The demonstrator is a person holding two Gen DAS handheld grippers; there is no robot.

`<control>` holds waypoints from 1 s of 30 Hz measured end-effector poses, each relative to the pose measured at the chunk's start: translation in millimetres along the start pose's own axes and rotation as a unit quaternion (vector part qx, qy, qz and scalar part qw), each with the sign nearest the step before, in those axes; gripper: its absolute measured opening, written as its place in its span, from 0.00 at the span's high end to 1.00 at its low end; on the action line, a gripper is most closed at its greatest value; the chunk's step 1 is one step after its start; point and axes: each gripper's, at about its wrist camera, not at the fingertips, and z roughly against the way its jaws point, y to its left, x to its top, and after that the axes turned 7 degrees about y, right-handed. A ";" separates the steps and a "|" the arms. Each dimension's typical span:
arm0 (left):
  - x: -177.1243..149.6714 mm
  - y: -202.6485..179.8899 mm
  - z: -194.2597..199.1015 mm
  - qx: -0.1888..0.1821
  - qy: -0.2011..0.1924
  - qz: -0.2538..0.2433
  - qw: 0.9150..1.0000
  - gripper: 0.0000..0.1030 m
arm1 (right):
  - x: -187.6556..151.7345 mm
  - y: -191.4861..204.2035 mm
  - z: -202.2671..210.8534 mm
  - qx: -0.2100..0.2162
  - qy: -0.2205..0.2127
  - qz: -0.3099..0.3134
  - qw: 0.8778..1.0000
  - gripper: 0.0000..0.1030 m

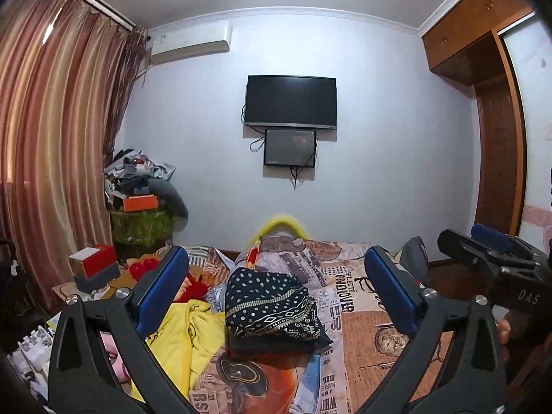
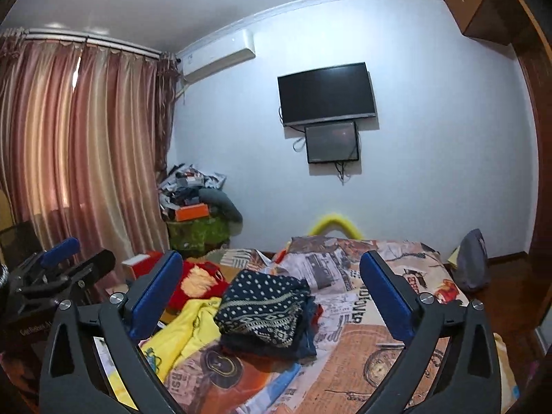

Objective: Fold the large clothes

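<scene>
- Folded navy garment (image 1: 272, 305) lies on the bed (image 1: 372, 338), beside yellow cloth (image 1: 193, 331).
- Left claw (image 1: 276, 293) gapes wide, empty.
- Right claw (image 2: 270, 293) likewise spread, gripping nothing.

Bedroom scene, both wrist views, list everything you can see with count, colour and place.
folded garment: one, dark navy with white pattern, middle of bed
yellow garment: one, yellow, left of folded garment
red garment: one, red, behind yellow garment
bedspread: one, orange newspaper print, on bed
television: one, black, on wall
small screen: one, black, below television
air conditioner: one, white, top of wall
curtains: pink striped, left
wardrobe: one, brown, right
left claw: open, empty
right claw: open, empty
</scene>
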 end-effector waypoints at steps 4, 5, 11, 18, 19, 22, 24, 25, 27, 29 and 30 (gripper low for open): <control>-3.1 1.0 -4.0 0.004 0.008 0.002 1.000 0.01 | -4.1 0.5 2.4 -0.002 0.004 0.005 1.000 0.01; -2.9 1.3 -4.9 0.004 0.009 0.004 1.000 0.01 | -5.5 0.9 3.3 -0.002 0.005 0.006 1.000 0.01; -4.2 4.8 -10.3 -0.001 0.016 0.009 1.000 0.01 | -3.9 3.5 4.0 -0.005 0.008 0.010 1.000 0.01; -6.4 6.6 -14.6 -0.003 0.024 0.008 1.000 0.01 | -4.0 6.4 4.5 -0.009 0.014 0.016 1.000 0.01; -6.4 6.4 -15.3 -0.004 0.025 0.008 1.000 0.00 | -3.9 6.3 4.3 -0.009 0.015 0.016 1.000 0.01; -6.2 8.6 -16.5 -0.011 0.028 0.011 0.999 0.00 | -2.5 5.9 6.2 -0.009 0.016 0.016 1.000 0.01; -6.5 9.8 -16.4 -0.015 0.029 0.014 0.999 0.00 | -4.0 6.4 5.6 -0.009 0.017 0.018 1.000 0.01; -6.1 9.9 -16.8 -0.015 0.029 0.015 0.999 0.00 | -3.7 7.0 5.8 -0.010 0.018 0.019 1.000 0.01; -6.2 10.7 -17.0 -0.015 0.029 0.015 0.999 0.00 | -3.0 7.5 6.9 -0.011 0.019 0.020 1.000 0.01; -6.2 10.9 -17.2 -0.015 0.030 0.015 0.999 0.00 | -3.6 8.5 6.4 -0.011 0.019 0.018 1.000 0.01; -6.3 10.6 -17.2 -0.014 0.030 0.015 0.999 0.00 | -2.7 8.7 7.5 -0.011 0.019 0.018 1.000 0.01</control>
